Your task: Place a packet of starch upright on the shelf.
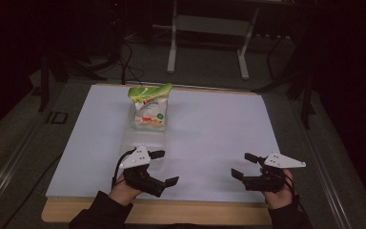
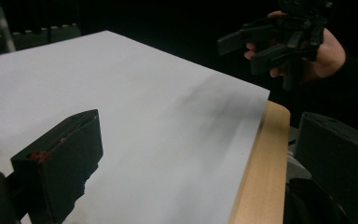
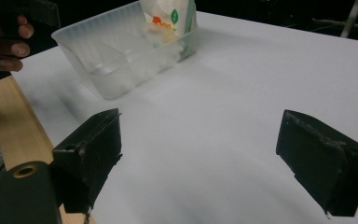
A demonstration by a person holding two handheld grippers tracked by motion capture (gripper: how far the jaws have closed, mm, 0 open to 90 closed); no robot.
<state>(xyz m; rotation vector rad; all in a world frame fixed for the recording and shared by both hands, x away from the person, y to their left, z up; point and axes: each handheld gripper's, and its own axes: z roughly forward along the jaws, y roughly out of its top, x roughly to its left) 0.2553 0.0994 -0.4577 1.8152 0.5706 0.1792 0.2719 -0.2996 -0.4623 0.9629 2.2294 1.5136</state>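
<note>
A snack bag [image 1: 148, 106] with a green top and a white body is seen standing in the far end of a clear plastic tub [image 1: 142, 138]; red lettering and a small round green mark are printed on the bag's front, but the writing is too small and blurred to be read, and no brand can be made out. In the right gripper view the same green mark and an orange patch are shown on the bag [image 3: 168, 18], which leans against the far wall of the tub [image 3: 116, 74]. The tub is set on a white sheet [image 1: 209, 129] that covers most of the wooden surface [image 1: 171, 212], near the sheet's left-centre. The left gripper [image 1: 164, 167] is held just beside the tub's near end, without touching it as far as can be told, and its fingers [image 2: 60, 158] are spread apart and grasp nothing. The right gripper [image 1: 244, 164] is held well apart from the tub, over the bare right part of the sheet, its fingers [image 3: 91, 149] likewise released and wide. Nothing lies between either gripper and the tub. Beyond the surface, a dark floor is seen with black cables [image 1: 126, 64] and the pale legs of a stand [image 1: 207, 43].
</note>
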